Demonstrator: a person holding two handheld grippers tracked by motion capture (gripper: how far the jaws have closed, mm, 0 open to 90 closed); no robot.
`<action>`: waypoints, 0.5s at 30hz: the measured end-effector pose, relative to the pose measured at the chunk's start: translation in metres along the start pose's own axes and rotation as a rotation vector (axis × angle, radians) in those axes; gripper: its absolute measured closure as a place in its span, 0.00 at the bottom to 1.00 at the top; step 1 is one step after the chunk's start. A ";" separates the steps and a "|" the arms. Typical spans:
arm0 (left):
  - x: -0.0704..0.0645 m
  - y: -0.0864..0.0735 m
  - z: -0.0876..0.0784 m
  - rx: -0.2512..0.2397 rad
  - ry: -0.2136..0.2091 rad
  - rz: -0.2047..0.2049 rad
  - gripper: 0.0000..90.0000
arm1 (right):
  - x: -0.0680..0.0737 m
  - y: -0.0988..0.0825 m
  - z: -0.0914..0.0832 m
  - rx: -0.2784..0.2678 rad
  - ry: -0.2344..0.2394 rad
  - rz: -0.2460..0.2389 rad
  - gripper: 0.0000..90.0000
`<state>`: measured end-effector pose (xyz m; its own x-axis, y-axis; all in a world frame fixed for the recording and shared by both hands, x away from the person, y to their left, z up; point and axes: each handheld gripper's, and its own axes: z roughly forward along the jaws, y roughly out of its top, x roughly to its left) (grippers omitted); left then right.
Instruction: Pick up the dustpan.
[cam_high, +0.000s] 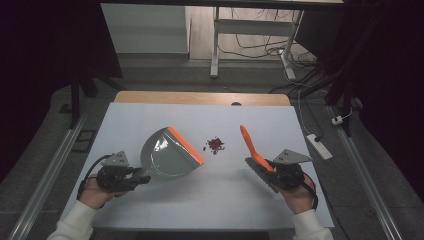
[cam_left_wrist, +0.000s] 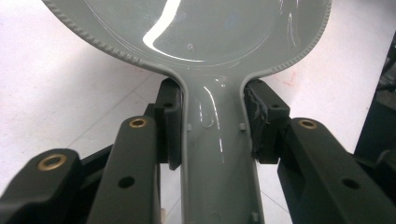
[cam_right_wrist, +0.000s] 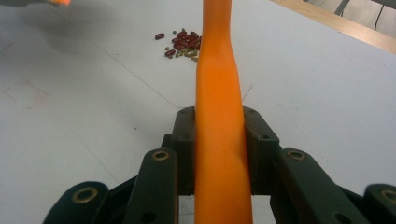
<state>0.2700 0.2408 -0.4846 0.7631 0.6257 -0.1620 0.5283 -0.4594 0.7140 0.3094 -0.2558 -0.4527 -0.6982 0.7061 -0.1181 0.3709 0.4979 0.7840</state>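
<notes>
White table (cam_high: 150, 210), left hand-held gripper (cam_high: 142, 179) level clamping dustpan (cam_high: 170, 155), right hand-held gripper (cam_high: 272, 170) gripping brush (cam_high: 252, 150)

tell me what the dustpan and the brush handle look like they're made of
The dustpan looks like glossy moulded grey plastic: sharp light streaks on its pan, a ribbed rim and moulding marks on the handle; its orange lip may be rubber, hard to tell. The brush handle looks like smooth matte orange plastic, evenly coloured with soft reflections.
</notes>
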 end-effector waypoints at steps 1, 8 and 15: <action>0.000 0.000 0.001 0.008 -0.003 0.003 0.68 | 0.000 0.000 0.000 -0.001 0.000 0.000 0.78; 0.000 -0.001 0.008 0.063 -0.012 -0.006 0.68 | 0.001 0.001 0.000 0.000 0.001 0.001 0.78; 0.000 -0.001 0.017 0.098 -0.024 -0.010 0.68 | 0.002 0.002 0.002 0.001 0.003 -0.004 0.78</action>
<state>0.2757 0.2304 -0.4967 0.7656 0.6157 -0.1864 0.5693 -0.5134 0.6421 0.3098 -0.2525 -0.4529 -0.7016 0.7025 -0.1197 0.3686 0.5015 0.7827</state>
